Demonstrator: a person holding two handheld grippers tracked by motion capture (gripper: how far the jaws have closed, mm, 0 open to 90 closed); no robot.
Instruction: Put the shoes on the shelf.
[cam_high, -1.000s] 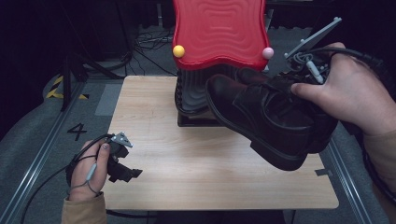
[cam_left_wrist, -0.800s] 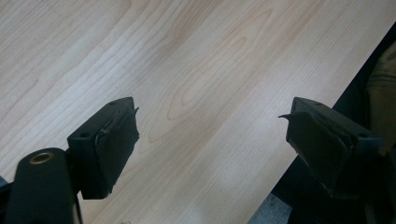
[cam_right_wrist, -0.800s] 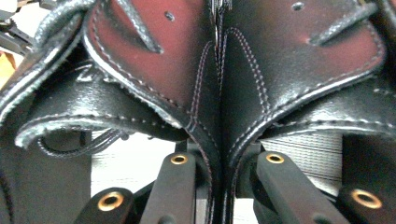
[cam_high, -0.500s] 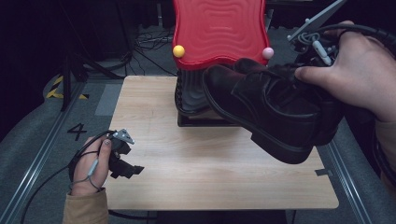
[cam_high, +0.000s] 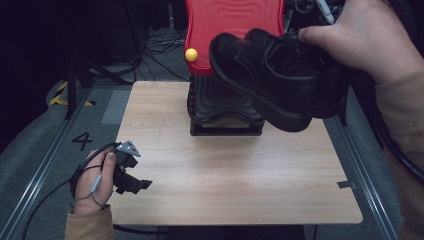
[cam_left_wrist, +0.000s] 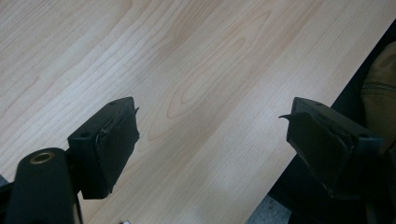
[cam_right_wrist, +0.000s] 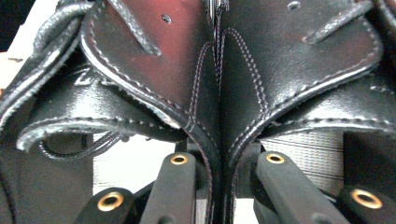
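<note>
My right fingers (cam_right_wrist: 219, 186) pinch two black shoes (cam_high: 280, 80) by the heels, up over the stand (cam_high: 225, 107); thin grip (heavy toes) could slip; left fingers (cam_left_wrist: 212, 149) spread above surface (cam_high: 225, 175)

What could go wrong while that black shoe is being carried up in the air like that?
The right gripper pinches just a thin leather edge of the shoe, so it might slip and drop onto the table. The toe also hangs close to the red stand and could bump it.
</note>
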